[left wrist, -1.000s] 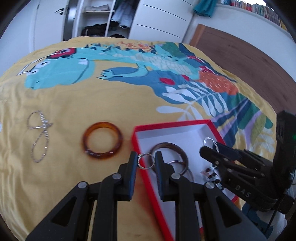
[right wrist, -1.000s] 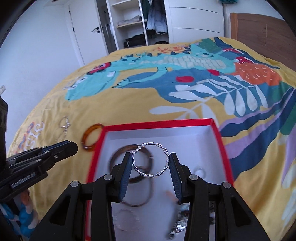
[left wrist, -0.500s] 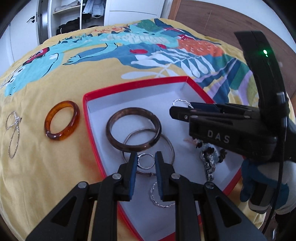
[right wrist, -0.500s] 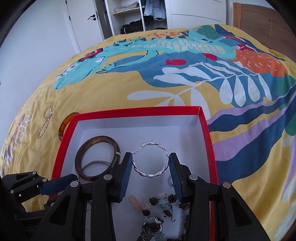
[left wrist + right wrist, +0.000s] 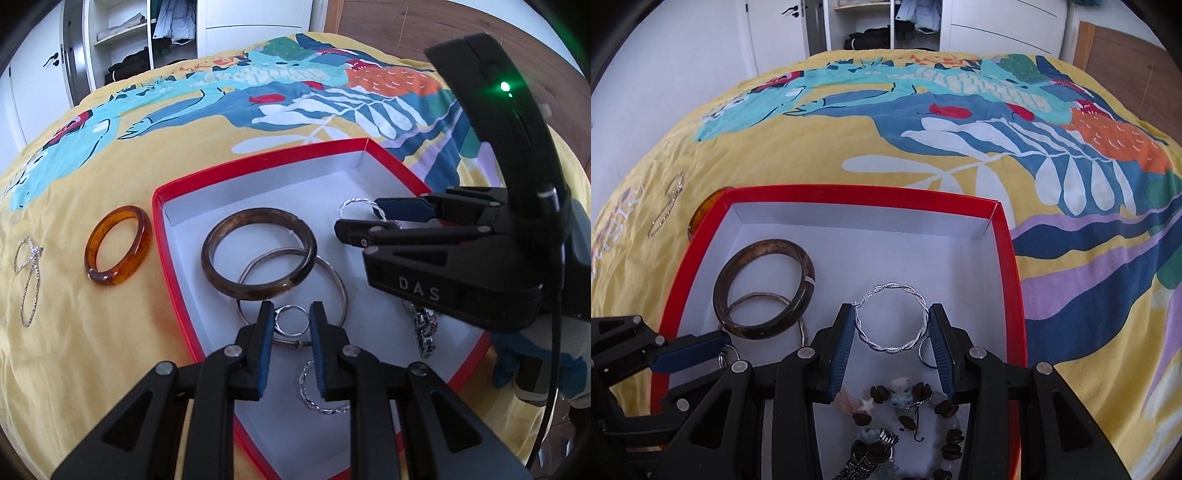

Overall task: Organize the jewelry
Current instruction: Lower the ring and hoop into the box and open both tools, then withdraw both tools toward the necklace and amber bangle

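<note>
A red box (image 5: 258, 158) (image 5: 864, 194) with a white inside lies on the yellow bedspread. My left gripper (image 5: 291, 317) (image 5: 724, 360) is shut on a small silver ring (image 5: 291, 334), low over the box's near-left part. My right gripper (image 5: 891, 325) (image 5: 365, 216) is shut on a twisted silver hoop (image 5: 890, 348) (image 5: 354, 202) over the box's middle. Inside the box lie a dark brown bangle (image 5: 208, 258) (image 5: 720, 299), thin silver bangles (image 5: 332, 273), another twisted hoop (image 5: 321, 408) and a beaded bracelet with a watch (image 5: 905, 406).
Left of the box on the bedspread lie an amber bangle (image 5: 92, 254) and a silver chain (image 5: 35, 254) (image 5: 665, 214). A blue and white sleeve (image 5: 517, 369) shows behind the right gripper. An open wardrobe (image 5: 886, 22) stands past the bed's far end.
Both grippers have come down toward the box, each still shut on its piece. The left one moved from the box's left rim to over its inside.
</note>
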### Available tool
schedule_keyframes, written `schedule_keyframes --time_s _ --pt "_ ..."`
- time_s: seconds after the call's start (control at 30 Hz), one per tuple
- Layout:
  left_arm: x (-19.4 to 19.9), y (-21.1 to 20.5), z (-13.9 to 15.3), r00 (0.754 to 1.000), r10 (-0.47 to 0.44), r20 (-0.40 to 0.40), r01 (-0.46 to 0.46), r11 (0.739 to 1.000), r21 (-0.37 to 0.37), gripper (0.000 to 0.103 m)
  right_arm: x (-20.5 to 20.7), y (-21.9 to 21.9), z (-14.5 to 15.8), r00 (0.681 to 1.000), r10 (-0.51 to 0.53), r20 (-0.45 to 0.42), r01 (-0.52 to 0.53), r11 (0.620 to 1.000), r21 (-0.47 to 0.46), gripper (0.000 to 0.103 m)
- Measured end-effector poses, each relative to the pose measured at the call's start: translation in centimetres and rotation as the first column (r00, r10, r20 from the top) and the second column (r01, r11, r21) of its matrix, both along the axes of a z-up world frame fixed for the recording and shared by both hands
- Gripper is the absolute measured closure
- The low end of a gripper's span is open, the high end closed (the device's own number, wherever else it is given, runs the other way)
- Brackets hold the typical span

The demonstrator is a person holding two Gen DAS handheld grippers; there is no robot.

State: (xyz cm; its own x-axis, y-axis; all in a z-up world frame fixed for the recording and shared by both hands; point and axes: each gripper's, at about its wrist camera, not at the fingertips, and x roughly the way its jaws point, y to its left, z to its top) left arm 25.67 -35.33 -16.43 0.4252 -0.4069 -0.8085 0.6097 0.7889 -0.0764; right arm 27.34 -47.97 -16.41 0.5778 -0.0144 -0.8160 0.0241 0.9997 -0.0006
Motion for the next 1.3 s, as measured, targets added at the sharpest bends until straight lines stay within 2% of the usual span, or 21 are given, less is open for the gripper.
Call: schedule_keyframes --time_s 0.2,0.63,0.73,1.03,1.3 --pt "-0.1 -0.1 -0.1 1.000 -0.002 0.006 0.002 1.000 0.008 0.085 -0.3 0.0 0.0 1.000 0.024 -0.008 -0.024 0.999 -0.026 0.061" --pt "-0.3 0.0 0.0 1.000 -0.006 -0.016 0.006 1.000 0.015 0.084 -1.5 -0.8 1.1 1.000 -0.020 0.016 0.019 0.999 0.033 0.058" --pt "-0.6 0.1 0.4 1.000 -0.005 -0.018 0.005 1.000 0.012 0.078 -2.5 -1.1 1.7 0.999 -0.037 0.029 0.035 0.998 0.050 0.058" --pt "-1.9 1.8 3.5 1.000 0.022 0.021 -0.022 1.000 -0.006 0.075 -6.8 -1.3 4.2 0.993 -0.098 0.061 0.092 0.992 0.087 0.058" --pt "-3.9 5.4 7.5 0.996 0.077 0.050 -0.075 0.996 -0.042 0.075 -10.9 0.1 7.3 0.985 -0.142 0.094 0.131 0.984 0.120 0.058"
